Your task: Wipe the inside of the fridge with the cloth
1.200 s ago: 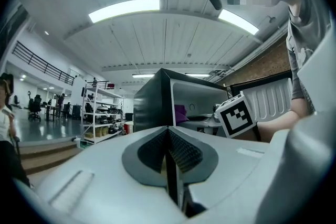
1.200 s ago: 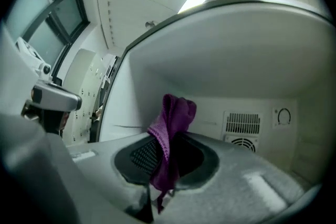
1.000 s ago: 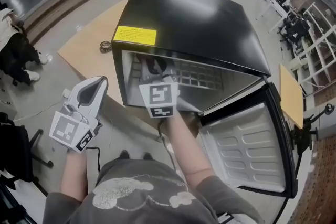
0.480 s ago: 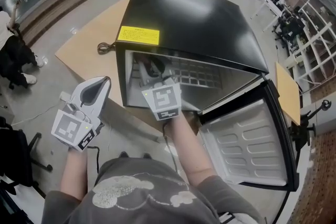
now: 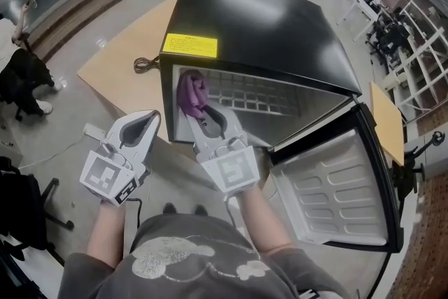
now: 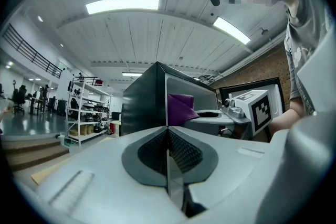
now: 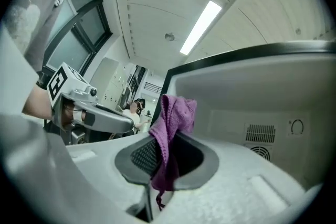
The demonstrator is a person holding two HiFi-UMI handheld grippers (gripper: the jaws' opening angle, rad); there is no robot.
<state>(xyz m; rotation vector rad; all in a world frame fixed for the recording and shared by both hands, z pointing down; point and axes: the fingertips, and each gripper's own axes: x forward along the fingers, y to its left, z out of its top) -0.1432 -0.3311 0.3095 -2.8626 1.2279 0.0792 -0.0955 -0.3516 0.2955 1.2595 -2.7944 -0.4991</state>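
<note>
The black fridge [image 5: 266, 24] lies below me with its door [image 5: 336, 199] swung open at the right. My right gripper [image 5: 198, 110] is shut on a purple cloth [image 5: 190, 92] at the left edge of the fridge opening. In the right gripper view the purple cloth [image 7: 169, 139] hangs pinched between the jaws, with the fridge's white inner wall [image 7: 262, 107] behind. My left gripper [image 5: 149, 119] is shut and holds nothing, just outside the fridge's left side. The left gripper view shows the fridge [image 6: 152, 99], the cloth [image 6: 181, 110] and the right gripper's marker cube [image 6: 262, 107].
A wire shelf [image 5: 259, 96] runs across the fridge's inside. A yellow label [image 5: 190, 45] sits on the fridge's black top. The fridge stands on a wooden board [image 5: 122, 59] with a coiled cable [image 5: 143, 65]. A person [image 5: 17, 73] crouches at far left. Shelving and desks ring the room.
My right gripper has drawn back out of the fridge toward me, bringing the purple cloth into sight at the opening's left edge. The left gripper has shifted slightly right and up.
</note>
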